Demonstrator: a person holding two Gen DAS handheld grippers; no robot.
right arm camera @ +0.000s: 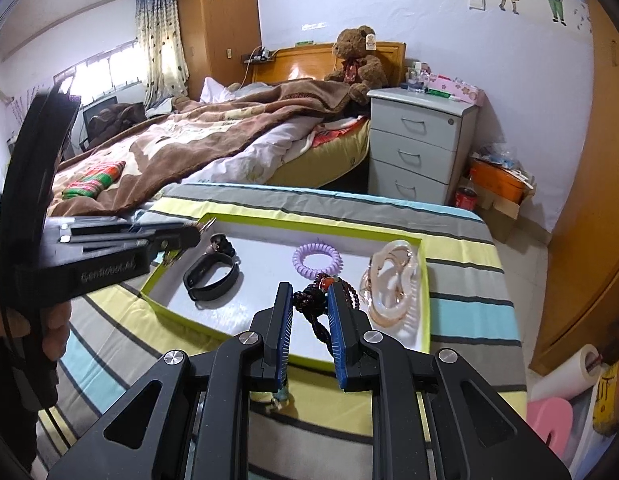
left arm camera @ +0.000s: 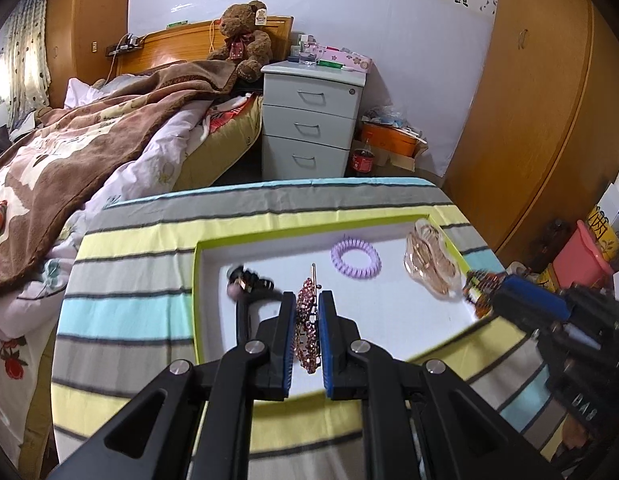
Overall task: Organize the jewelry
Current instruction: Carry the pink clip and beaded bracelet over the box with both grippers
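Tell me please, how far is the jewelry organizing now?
Already lying in the green-edged tray: purple spiral hair tie, black wristband, clear hair claw. In hand: the left gripper pinches a rhinestone hair clip; the right gripper holds a dark bead bracelet. Left: setting both down in the tray.

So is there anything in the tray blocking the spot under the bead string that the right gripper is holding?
Nothing visible does. The right gripper holds the dark bead string over bare white tray floor, between the black band and the clear hair claw.
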